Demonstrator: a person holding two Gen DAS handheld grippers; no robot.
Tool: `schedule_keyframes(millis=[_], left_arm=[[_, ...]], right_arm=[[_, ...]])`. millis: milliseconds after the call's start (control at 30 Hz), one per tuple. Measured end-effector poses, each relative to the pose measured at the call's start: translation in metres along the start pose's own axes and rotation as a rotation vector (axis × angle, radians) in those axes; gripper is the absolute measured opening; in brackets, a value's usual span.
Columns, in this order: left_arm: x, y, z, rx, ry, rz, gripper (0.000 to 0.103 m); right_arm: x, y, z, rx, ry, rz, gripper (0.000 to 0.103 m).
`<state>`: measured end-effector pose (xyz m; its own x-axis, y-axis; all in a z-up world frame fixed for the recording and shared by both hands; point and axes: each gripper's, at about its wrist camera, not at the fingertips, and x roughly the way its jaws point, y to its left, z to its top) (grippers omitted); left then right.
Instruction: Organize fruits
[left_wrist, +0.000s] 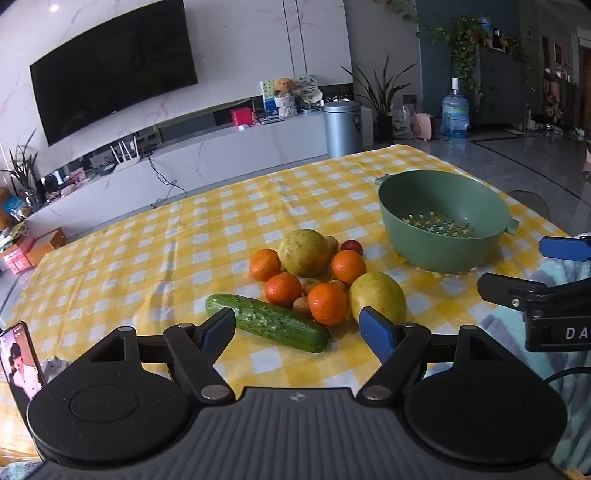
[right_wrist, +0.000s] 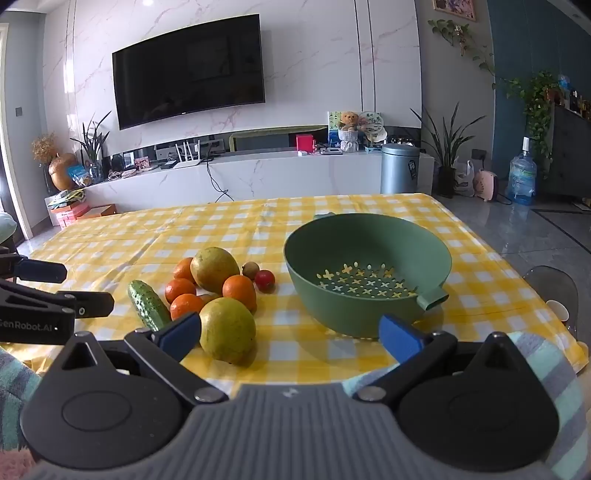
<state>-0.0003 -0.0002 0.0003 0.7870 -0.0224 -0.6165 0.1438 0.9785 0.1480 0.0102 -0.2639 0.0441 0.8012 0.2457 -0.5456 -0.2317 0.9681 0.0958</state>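
Together, glossy oranges (left_wrist: 327, 303), green-yellow citrus (left_wrist: 304, 252), bumpy cucumber (left_wrist: 268, 322)

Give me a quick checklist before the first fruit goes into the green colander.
1. Left gripper open, nothing between its fingers: ok.
2. Right gripper open and holding nothing: ok.
3. Green colander upright with no fruit inside: ok.
4. Fruit pile within view, nearest being the yellow-green fruit by the right gripper: ok.
5. Cucumber lies apart from the oranges' stack, free to lift: ok.
6. Whether the small red fruit would roll when its neighbours move: cannot tell.
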Motion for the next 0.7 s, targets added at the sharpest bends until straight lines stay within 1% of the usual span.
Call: schedule_keyframes(millis=[33, 433, 500, 533, 700], left_arm=[[0.0011, 0.0015, -0.0004, 0.001, 0.004, -0.010, 0.090], [0.0032, 0.0070, -0.0017, -0.001, 0.015, -0.020, 0.090], [0.0037, 0.0089, -0.0022, 0.002, 0.016, -0.019, 0.090], [0.0020, 0.0001, -0.0020, 0.008, 0.017, -0.015, 0.090], [0.0019, -0.0005, -0.0025, 0.008, 0.016, -0.018, 0.090]], right_arm=[[0.0002, 0.0001, 0.0004, 0.002, 0.001, 0.001, 0.099], [-0.0009, -0.0044, -0.0044, 0.017, 0.006, 0.000, 0.099], [0.0028, -0.0022, 0.0005, 0.023, 0.017, -0.004, 0.099], [0.0025, -0.0024, 0.0000, 0.025, 0.017, -0.004, 0.099], [0.0027, -0.0033, 0.0002, 0.032, 0.025, -0.005, 0.099]])
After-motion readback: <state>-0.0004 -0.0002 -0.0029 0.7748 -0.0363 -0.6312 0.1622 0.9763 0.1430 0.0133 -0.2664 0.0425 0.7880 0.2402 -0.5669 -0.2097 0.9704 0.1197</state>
